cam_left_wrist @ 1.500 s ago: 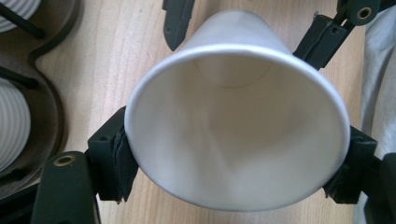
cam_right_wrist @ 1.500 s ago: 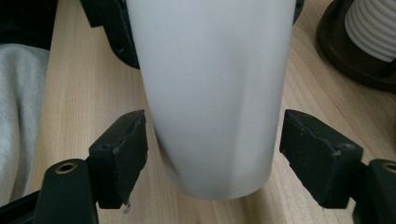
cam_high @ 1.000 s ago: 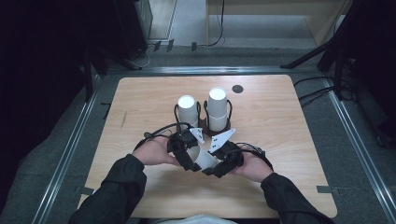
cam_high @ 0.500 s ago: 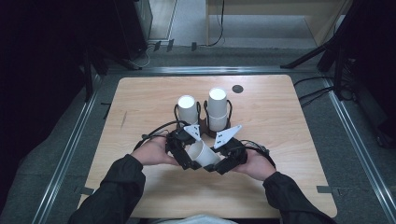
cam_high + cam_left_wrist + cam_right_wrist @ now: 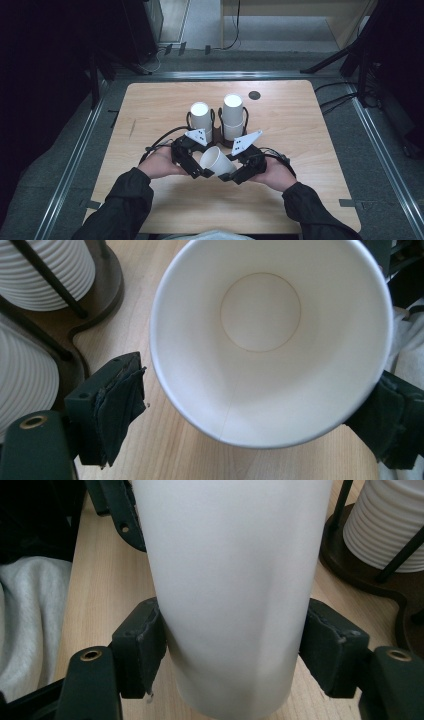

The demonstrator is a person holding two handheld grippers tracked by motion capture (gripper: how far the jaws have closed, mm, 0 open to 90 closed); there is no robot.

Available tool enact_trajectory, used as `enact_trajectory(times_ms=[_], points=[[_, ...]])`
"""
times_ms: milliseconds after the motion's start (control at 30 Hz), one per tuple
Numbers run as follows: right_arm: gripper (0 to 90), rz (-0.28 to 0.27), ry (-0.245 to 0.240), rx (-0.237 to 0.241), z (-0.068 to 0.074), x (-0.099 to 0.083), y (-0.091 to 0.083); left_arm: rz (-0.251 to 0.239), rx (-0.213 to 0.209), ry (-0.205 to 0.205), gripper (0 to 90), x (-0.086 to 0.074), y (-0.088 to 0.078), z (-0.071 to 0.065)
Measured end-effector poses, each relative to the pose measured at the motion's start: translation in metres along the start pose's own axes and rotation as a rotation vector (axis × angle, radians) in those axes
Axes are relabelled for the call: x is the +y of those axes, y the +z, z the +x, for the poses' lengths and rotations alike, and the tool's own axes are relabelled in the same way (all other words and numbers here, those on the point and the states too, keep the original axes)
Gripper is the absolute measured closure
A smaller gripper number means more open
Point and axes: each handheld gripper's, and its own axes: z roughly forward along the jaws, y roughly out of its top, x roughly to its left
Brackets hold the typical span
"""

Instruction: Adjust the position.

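A single white paper cup (image 5: 216, 160) lies on its side in the air between my two grippers, just in front of the cup holder. My right gripper (image 5: 231, 164) is shut on the cup's lower body, both pads pressing its sides (image 5: 236, 647). The cup's mouth (image 5: 270, 340) faces my left gripper (image 5: 200, 159). Its jaws have just been opening and now stand either side of the rim (image 5: 255, 415), with a gap at the left pad (image 5: 120, 405).
A dark wire holder (image 5: 216, 134) behind the grippers carries two stacks of upturned white cups (image 5: 201, 116) (image 5: 233, 115). A small black disc (image 5: 254, 95) lies near the far edge of the wooden table (image 5: 310, 150). Metal rails run along both table sides.
The two grippers have drawn a little apart and toward me, so the cup now shows plainly between them. The left jaws have spread off the rim.
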Motion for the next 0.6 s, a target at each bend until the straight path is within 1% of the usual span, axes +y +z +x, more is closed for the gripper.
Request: enact_trajectory(times_ms=[67, 133, 300, 367, 433, 467, 500, 600], points=[[32.0, 0.000, 0.006, 0.009, 0.000, 0.001, 0.000, -0.009, 0.005, -0.006, 9.7, -0.002, -0.001, -0.001], [32.0, 0.003, 0.001, 0.013, 0.000, 0.001, 0.001, -0.027, 0.007, -0.014, 9.8, -0.004, -0.003, -0.002], [32.1, 0.003, -0.001, 0.028, -0.001, 0.003, 0.002, -0.058, 0.000, -0.041, 9.8, -0.008, -0.004, -0.003], [32.0, 0.002, -0.007, 0.028, -0.001, 0.004, 0.003, -0.061, -0.005, -0.051, 9.8, -0.010, -0.004, -0.004], [32.1, -0.005, -0.003, 0.032, -0.002, 0.005, 0.003, -0.067, 0.003, -0.053, 9.7, -0.012, -0.004, -0.005], [32.0, -0.008, -0.001, 0.034, -0.003, 0.006, 0.003, -0.071, 0.004, -0.064, 7.3, -0.012, -0.004, -0.005], [32.0, -0.007, 0.004, 0.039, -0.003, 0.006, 0.003, -0.071, 0.008, -0.071, 3.0, -0.012, -0.003, -0.006], [32.0, -0.015, -0.004, 0.048, -0.004, 0.006, 0.003, -0.069, -0.010, -0.068, 1.9, -0.013, -0.001, -0.007]])
